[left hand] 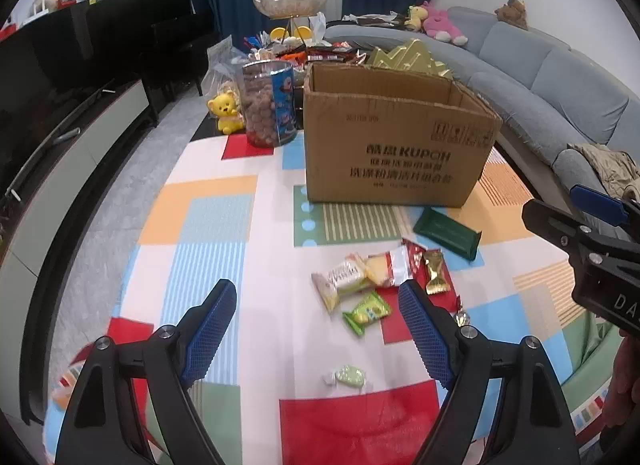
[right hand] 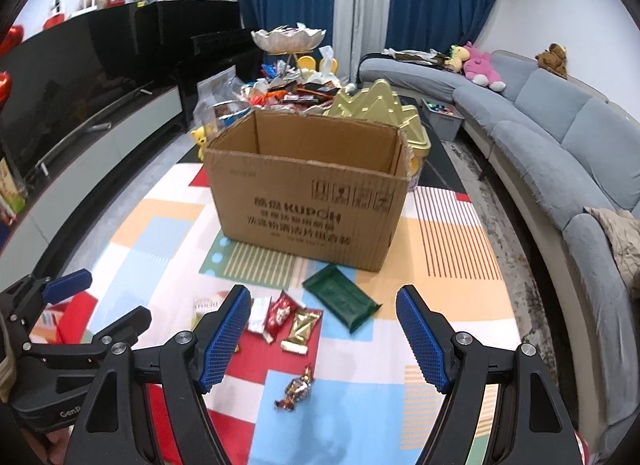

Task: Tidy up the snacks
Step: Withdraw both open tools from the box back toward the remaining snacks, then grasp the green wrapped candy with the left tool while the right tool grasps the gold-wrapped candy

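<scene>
An open cardboard box (left hand: 396, 145) stands on the patterned tablecloth; it also shows in the right wrist view (right hand: 308, 205). In front of it lie loose snacks: a dark green packet (left hand: 446, 233) (right hand: 340, 299), a white wafer pack (left hand: 344, 279), a cake pack (left hand: 390, 265), a gold candy (left hand: 436, 271) (right hand: 302, 325), a red packet (right hand: 280, 311), a green packet (left hand: 366, 313), a pale green candy (left hand: 348, 375) and a twist-wrapped candy (right hand: 296, 387). My left gripper (left hand: 316, 297) is open and empty above the cloth, left of the snacks. My right gripper (right hand: 322, 303) is open and empty over them.
Behind the box are a clear jar of snacks (left hand: 268, 103), a yellow bear toy (left hand: 228, 111), a gold tree-shaped tin (right hand: 378, 109), a heap of snacks (right hand: 296, 91) and a tiered dish (right hand: 288, 39). A grey sofa (right hand: 560, 137) runs along the right, a TV cabinet (right hand: 80, 137) along the left.
</scene>
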A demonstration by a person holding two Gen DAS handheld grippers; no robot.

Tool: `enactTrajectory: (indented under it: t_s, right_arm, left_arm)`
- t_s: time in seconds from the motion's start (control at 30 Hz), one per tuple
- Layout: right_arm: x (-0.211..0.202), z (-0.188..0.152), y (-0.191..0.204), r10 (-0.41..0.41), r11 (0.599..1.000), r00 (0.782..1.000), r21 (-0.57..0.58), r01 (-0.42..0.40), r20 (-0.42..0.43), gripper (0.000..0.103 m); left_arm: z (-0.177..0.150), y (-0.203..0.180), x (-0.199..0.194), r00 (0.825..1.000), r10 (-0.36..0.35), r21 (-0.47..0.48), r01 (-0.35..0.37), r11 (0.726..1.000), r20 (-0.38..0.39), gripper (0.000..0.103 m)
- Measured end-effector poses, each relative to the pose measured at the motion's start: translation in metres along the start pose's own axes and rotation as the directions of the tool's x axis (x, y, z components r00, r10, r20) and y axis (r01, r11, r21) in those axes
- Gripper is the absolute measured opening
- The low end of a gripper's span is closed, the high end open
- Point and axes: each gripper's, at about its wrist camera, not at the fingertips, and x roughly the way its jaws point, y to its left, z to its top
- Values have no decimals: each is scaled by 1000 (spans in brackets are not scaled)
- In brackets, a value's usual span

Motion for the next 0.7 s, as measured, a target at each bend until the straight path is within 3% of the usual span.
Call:
enactTrajectory:
  t_s: [0.33, 0.7]
  right_arm:
    - [9, -35, 9, 42, 998, 999, -38, -42, -8, 76]
    - [24, -63, 10, 44, 997, 998, -59, -47, -49, 76]
  left_arm:
    - [-36, -3, 8, 1000, -5, 18, 5, 1000, 5, 83]
    - [-60, -14, 18, 1000, -21, 113, 19, 993, 18, 83]
